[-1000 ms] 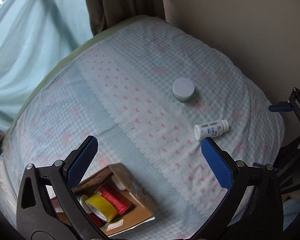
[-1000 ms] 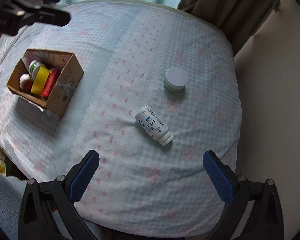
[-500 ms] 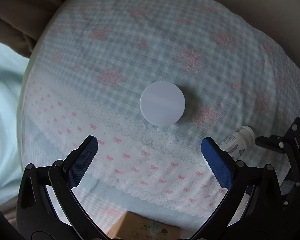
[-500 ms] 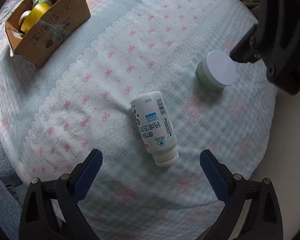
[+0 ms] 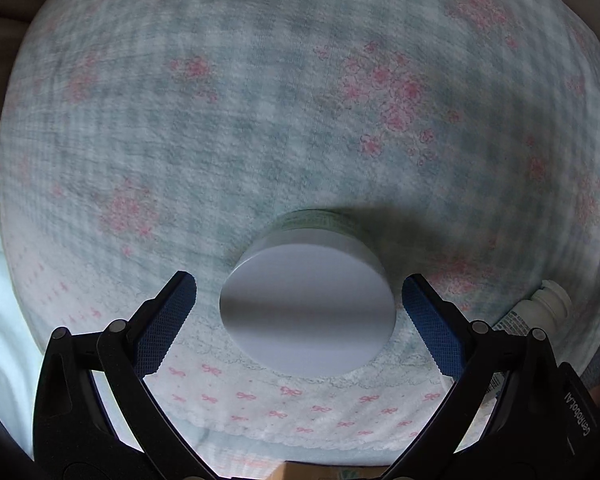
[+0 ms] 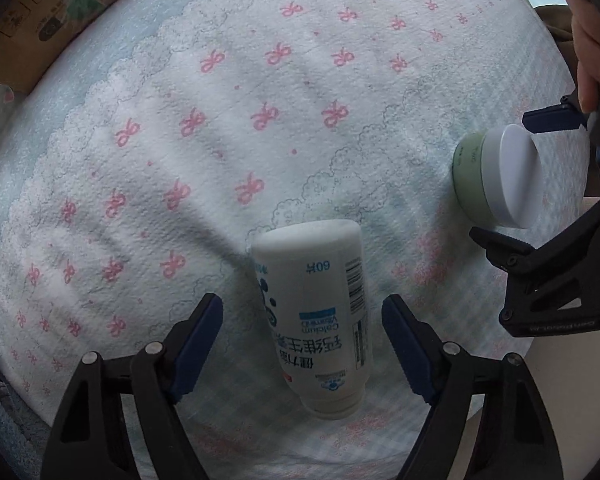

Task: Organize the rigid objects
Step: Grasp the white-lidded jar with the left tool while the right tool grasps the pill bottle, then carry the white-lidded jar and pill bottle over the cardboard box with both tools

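- The cardboard box (image 6: 40, 20) sits at the far left edge of the right wrist view, on the patterned cloth (image 6: 220, 140) that covers the bed; only its printed side wall shows.
- The cloth carries pink bows on white with a lace-scallop border, turning to pale blue-green check with pink flower clusters toward the right.
- The right tool (image 6: 302, 320) points down over the white bottle (image 6: 312, 320), which lies on its side on the cloth, cap end nearest the camera and base pointing away.
- The right tool's jaws have just been closing; the bottle lies between them, but a gap shows on each side of it, so the blue pads (image 6: 198, 344) do not press it and the jaws stand apart.
- To the right of the bottle, well apart from it, stands the round jar (image 6: 496, 176), green-bodied with a flat white lid, upright on the checked part of the cloth.
- The left tool (image 5: 300, 312) straddles the jar from above; its jaws stand apart, a pad just beside the lid on either side with narrow gaps showing.
- In the left wrist view the bottle's cap pokes out at the right edge, behind the left tool's finger.
- A person's hand (image 6: 592, 60) shows at the top right of the right wrist view, on the left tool.
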Available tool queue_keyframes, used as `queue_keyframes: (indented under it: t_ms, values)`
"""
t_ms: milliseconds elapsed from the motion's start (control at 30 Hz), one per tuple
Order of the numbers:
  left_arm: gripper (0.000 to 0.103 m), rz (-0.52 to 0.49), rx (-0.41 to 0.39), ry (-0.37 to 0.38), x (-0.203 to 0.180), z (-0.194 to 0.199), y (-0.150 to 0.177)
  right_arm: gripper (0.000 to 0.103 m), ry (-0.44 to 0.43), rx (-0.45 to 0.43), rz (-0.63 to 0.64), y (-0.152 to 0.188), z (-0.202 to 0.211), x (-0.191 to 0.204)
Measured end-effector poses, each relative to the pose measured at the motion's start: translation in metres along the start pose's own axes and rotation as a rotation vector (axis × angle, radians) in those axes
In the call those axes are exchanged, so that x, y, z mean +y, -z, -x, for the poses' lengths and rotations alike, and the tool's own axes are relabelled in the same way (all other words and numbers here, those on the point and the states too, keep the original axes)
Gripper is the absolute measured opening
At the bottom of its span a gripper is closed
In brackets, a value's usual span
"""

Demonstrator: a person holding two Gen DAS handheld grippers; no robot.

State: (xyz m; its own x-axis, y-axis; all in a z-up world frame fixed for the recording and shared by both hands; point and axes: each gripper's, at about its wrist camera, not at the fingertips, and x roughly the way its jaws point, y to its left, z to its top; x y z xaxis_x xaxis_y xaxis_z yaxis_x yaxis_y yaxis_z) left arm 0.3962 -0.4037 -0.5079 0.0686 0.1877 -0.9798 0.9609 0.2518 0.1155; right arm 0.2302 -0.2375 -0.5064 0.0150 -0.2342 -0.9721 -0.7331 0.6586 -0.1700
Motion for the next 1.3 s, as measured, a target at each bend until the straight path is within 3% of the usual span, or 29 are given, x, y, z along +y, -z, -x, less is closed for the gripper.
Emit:
queue_keyframes:
  t_ms: [200,333,700,1300]
  values:
    - [0.069,-0.020,0.002,0.077,0.002,-0.009,0.002,0.064,-0.034,0.022,0.028,-0.006,-0.015,-0.003]
    - [0.068,-0.072,-0.026,0.038,-0.012,-0.006,0.004,0.049,-0.044,0.023,0.034,-0.008,-0.018,-0.010]
    - [0.068,-0.045,-0.053,0.023,-0.023,0.004,0.007,0.048,-0.049,0.014,0.014,-0.009,-0.009,-0.022]
    - [0.068,0.064,-0.143,-0.024,-0.002,0.084,0.032,0.046,0.017,-0.041,-0.071,0.019,0.071,-0.038]
